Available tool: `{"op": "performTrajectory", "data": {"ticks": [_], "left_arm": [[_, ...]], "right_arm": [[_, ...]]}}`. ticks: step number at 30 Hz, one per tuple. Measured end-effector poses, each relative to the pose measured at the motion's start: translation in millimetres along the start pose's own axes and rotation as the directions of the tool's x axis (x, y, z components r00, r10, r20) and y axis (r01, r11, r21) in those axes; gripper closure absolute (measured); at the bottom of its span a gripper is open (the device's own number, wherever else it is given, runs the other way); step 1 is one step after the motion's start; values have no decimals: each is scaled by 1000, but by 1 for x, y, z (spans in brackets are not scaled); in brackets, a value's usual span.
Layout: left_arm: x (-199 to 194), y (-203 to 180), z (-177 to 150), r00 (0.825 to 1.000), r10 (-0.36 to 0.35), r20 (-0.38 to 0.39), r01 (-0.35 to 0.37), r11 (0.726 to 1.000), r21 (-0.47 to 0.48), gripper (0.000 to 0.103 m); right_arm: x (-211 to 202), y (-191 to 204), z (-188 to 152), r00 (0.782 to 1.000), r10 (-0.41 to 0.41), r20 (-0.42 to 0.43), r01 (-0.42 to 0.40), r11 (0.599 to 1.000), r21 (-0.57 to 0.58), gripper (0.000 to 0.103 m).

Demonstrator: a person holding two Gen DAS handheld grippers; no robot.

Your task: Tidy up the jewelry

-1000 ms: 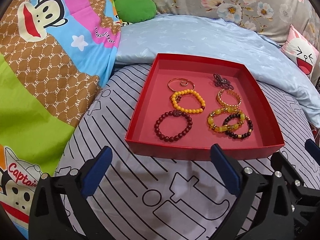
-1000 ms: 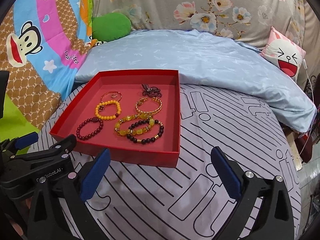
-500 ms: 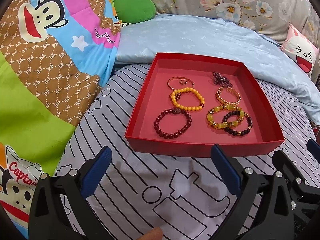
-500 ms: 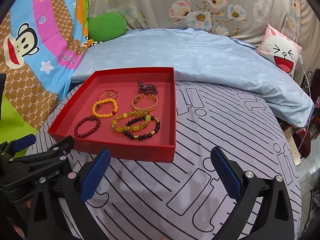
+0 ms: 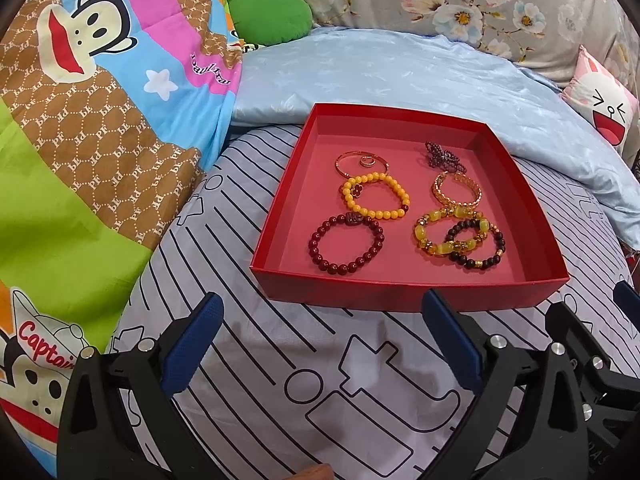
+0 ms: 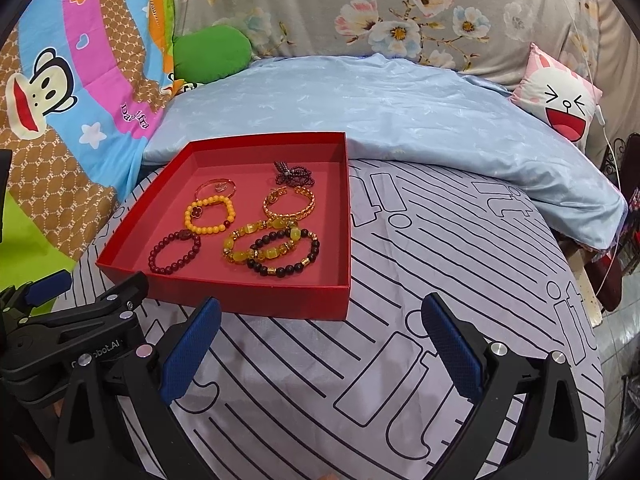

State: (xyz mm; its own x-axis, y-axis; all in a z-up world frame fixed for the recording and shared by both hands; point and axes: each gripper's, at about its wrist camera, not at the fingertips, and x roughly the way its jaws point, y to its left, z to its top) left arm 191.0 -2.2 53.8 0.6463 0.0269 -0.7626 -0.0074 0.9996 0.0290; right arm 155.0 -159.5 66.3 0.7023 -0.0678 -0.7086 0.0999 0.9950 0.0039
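A shallow red tray (image 5: 280,216) (image 6: 248,300) sits on the striped grey sheet. It holds several bracelets: a dark red bead one (image 5: 346,244) (image 6: 175,253), an orange bead one (image 5: 375,196) (image 6: 209,215), a thin gold bangle (image 5: 362,163), a gold chain cuff (image 5: 456,195) (image 6: 289,208), a yellow stone one (image 5: 448,232) overlapping a black bead one (image 5: 476,244) (image 6: 285,254), and a dark purple strand (image 5: 444,156) (image 6: 294,173). My left gripper (image 5: 320,340) is open and empty just in front of the tray. My right gripper (image 6: 320,340) is open and empty, in front of the tray's right corner.
A pale blue quilt (image 5: 400,76) lies behind the tray. A cartoon monkey blanket (image 5: 88,92) rises on the left. A green cushion (image 5: 272,16) and a pink rabbit pillow (image 6: 560,104) sit at the back. The bed edge drops off at the right (image 6: 596,320).
Both grippers have drawn back a little from the tray and stay open. The jewelry has not moved.
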Motion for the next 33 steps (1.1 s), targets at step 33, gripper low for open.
{"op": "performTrajectory", "data": {"ticks": [33], "left_arm": [[0,-1,-2,1000,3,2,-3,1000,6,8]], "right_arm": [[2,0,-5,1000,1,-12,-1,1000,13,6]]}}
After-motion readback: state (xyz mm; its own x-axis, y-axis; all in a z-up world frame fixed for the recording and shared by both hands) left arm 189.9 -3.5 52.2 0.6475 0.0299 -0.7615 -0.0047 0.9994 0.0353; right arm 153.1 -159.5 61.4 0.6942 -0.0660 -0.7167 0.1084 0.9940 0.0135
